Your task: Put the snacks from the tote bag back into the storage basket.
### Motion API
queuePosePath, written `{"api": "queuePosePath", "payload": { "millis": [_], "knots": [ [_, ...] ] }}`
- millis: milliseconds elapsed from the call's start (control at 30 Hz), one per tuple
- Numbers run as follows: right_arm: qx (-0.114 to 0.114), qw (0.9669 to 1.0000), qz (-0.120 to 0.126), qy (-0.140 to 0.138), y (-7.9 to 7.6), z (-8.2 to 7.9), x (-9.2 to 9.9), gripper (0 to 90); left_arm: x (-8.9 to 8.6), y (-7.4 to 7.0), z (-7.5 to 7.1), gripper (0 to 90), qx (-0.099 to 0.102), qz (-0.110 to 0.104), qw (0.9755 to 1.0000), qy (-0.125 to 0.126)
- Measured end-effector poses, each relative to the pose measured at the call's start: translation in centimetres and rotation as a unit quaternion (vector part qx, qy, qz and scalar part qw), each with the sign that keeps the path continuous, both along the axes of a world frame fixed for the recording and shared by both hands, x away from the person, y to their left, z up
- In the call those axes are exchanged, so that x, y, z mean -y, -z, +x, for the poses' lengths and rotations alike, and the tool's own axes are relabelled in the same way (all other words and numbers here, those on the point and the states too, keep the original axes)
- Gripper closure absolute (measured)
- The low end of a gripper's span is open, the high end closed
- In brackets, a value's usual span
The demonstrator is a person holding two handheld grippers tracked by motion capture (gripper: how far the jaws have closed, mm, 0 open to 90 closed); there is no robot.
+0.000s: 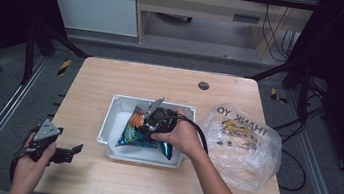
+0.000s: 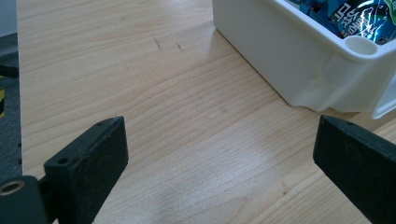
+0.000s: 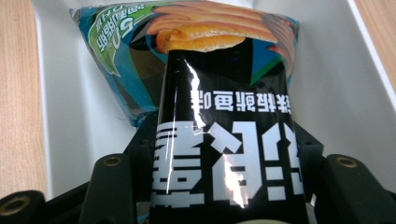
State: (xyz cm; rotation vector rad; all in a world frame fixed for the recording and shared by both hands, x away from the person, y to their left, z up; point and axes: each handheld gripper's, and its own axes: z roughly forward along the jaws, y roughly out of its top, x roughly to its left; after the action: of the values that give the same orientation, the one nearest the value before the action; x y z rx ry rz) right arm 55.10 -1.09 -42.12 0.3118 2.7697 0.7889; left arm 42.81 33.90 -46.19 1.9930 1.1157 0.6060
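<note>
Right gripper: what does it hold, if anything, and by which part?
The right gripper holds a black snack packet by its near end, over the white tray.

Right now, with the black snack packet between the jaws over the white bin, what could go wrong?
1. The right tool holds the slick black snack packet near one end; it may slip or land crooked on the blue chip bag.
2. The white bin is shallow, so the packet could overhang its rim.
3. The loose plastic bag beside the bin could snag the trailing cable.
</note>
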Motion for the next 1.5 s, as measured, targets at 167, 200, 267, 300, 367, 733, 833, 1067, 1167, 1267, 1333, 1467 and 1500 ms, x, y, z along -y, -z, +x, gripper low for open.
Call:
{"api": "queuePosePath", "payload": {
  "millis": [167, 200, 267, 300, 367, 733, 833, 1067, 1167, 1267, 1333, 1467, 1500],
  "knots": [
    [0.003, 1.0, 0.002, 0.007, -0.09, 0.06, 0.1, 39.9, 0.11, 0.02, -0.02, 2.9, -0.001, 0.0, 1.0, 0.001],
    [0.003, 1.0, 0.002, 0.007, -0.07, 0.08, 0.1, 39.3, 0.11, 0.01, -0.03, 2.8, -0.001, 0.001, 1.0, 0.001],
    [0.001, 0.9999, 0.001, 0.01, -0.07, 0.09, 0.1, 37.9, 0.11, 0.02, -0.03, 2.8, -0.001, 0.001, 1.0, 0.0],
    [0.001, 0.9999, 0.003, 0.011, -0.04, 0.1, 0.1, 36.9, 0.1, 0.03, -0.02, 2.8, -0.001, 0.0, 1.0, 0.0],
    [0.001, 0.9999, -0.001, 0.014, -0.07, 0.12, 0.12, 35.3, 0.07, 0.03, -0.01, 2.8, -0.002, 0.0, 1.0, 0.0],
    [0.009, 0.9996, 0.013, 0.023, -0.3, 0.22, 0.24, 31.3, 0.07, 0.04, 0.0, 2.8, 0.001, -0.002, 1.0, -0.002],
    [0.007, 0.9996, 0.015, 0.024, -0.32, 0.22, 0.23, 31.3, 0.07, 0.03, -0.01, 2.8, -0.001, 0.0, 1.0, 0.0],
    [0.0, 0.9995, 0.019, 0.027, -0.37, 0.31, 0.3, 30.9, 0.05, 0.04, 0.01, 2.8, 0.0, -0.001, 1.0, -0.001],
    [-0.003, 0.9994, 0.02, 0.029, -0.41, 0.31, 0.34, 29.0, 0.05, 0.03, 0.0, 2.8, -0.002, 0.0, 1.0, 0.0],
    [-0.013, 0.9991, 0.022, 0.035, -0.49, 0.36, 0.38, 25.8, 0.08, 0.04, 0.0, 2.8, -0.002, 0.0, 1.0, 0.0],
    [-0.016, 0.999, 0.02, 0.036, -0.57, 0.37, 0.42, 24.6, 0.08, 0.03, -0.02, 2.8, -0.002, 0.001, 1.0, 0.001],
    [-0.021, 0.9989, 0.023, 0.036, -0.57, 0.39, 0.45, 21.3, 0.04, 0.04, 0.01, 2.8, -0.002, 0.001, 1.0, 0.001],
    [-0.023, 0.9988, 0.022, 0.036, -0.58, 0.38, 0.45, 20.7, 0.04, 0.03, 0.01, 2.8, -0.002, 0.001, 1.0, 0.001]
  ]
}}
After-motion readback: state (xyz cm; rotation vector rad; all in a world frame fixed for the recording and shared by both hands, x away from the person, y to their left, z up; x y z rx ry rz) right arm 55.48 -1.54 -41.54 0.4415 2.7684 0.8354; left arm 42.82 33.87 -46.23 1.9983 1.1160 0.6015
